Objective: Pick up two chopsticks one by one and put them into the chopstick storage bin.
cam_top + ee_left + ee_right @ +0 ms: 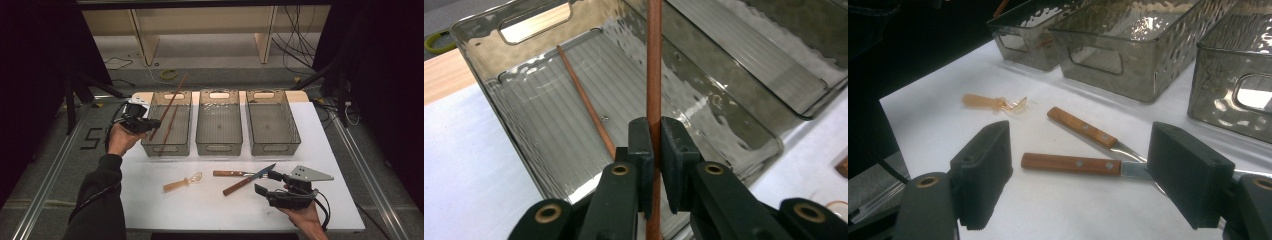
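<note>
Your left gripper (653,145) clamps a chopstick (653,65) over the left bin (150,145) by the table's far edge — a second chopstick (585,102) lies inside. Near the front edge, your right gripper (1075,175) stands wide open, empty — two knives (1073,163) ahead.

Three bins stand side by side along the far edge of the table (150,200): the left bin (184,131), the middle bin (219,140) and the right bin (295,132). A chopstick (583,100) lies in the left bin, and a second chopstick (172,102) slants above it, clamped in the left gripper (150,124) at that bin's left side. Nearer the front edge lie a spoon (182,183) to the left and two crossed knives (247,177) to its right, just before the right gripper (265,182).
</note>
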A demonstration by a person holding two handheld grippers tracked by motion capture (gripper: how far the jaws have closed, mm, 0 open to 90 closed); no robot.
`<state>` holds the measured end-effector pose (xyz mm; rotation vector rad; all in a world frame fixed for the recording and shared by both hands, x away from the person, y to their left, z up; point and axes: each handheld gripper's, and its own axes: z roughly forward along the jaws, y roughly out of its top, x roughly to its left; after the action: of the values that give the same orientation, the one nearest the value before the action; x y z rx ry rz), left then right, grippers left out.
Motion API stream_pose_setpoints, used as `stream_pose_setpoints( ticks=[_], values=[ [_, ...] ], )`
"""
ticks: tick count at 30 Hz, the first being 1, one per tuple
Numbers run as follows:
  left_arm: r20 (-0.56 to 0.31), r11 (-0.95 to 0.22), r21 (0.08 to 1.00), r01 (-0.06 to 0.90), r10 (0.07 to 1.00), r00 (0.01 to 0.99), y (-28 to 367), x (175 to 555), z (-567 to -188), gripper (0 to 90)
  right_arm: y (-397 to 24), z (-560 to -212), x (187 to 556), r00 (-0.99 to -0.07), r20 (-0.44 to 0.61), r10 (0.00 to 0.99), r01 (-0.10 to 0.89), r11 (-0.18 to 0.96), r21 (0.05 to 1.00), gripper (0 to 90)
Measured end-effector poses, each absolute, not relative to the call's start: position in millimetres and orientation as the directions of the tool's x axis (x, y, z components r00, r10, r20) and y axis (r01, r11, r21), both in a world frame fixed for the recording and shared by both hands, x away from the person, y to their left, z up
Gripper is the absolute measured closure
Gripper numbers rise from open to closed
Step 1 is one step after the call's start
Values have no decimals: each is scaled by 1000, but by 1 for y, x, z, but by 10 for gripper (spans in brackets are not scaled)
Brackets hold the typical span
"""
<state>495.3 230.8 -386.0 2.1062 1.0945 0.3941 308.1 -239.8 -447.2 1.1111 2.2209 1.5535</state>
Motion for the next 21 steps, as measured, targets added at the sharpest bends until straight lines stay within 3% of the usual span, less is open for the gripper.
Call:
stream_pose_setpoints(
  ticks=[21],
  values=[
    [-88,-350,648,676,848,523,237,506,-420,829,-240,-447,308,-694,239,679,459,160,874,267]
  ],
)
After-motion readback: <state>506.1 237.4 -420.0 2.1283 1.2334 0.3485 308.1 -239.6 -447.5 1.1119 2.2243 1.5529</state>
